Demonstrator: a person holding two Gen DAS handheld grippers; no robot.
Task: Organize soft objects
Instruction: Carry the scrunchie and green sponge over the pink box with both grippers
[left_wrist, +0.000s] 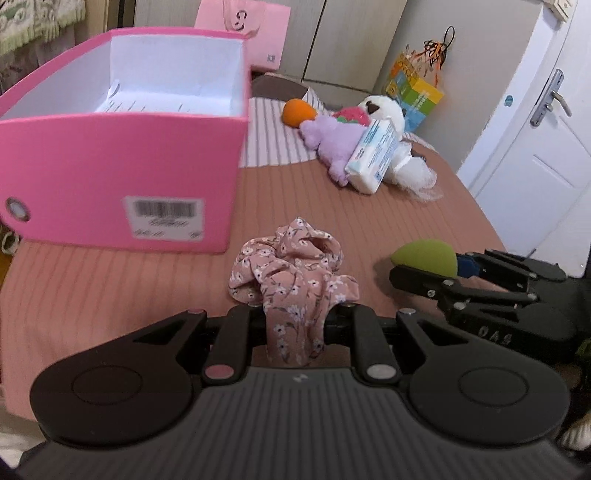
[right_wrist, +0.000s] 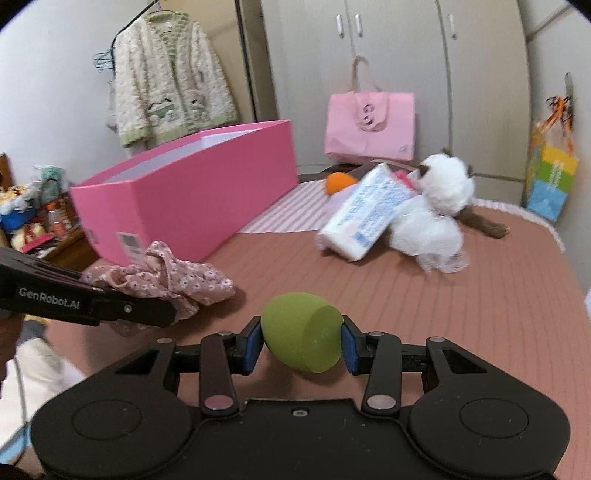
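My left gripper (left_wrist: 295, 314) is shut on a pink floral scrunchie (left_wrist: 291, 273), which bunches up above the fingers over the brown bedspread; the same scrunchie (right_wrist: 173, 280) and left gripper (right_wrist: 168, 314) show at the left of the right wrist view. My right gripper (right_wrist: 300, 343) is shut on a green egg-shaped sponge (right_wrist: 301, 332) squeezed between its blue pads (right_wrist: 251, 345). In the left wrist view that sponge (left_wrist: 424, 256) and right gripper (left_wrist: 430, 266) sit to the right. An open pink box (left_wrist: 122, 155) stands at the left, also seen as the pink box (right_wrist: 192, 192).
A pile lies farther back on the bed: a purple plush (left_wrist: 328, 140), a white plush (right_wrist: 439, 206), an orange ball (left_wrist: 297, 110) and a tissue pack (right_wrist: 362, 210). A pink bag (right_wrist: 369, 125) leans by the wardrobe. A colourful bag (right_wrist: 550, 177) hangs right. A door (left_wrist: 535, 122) stands right.
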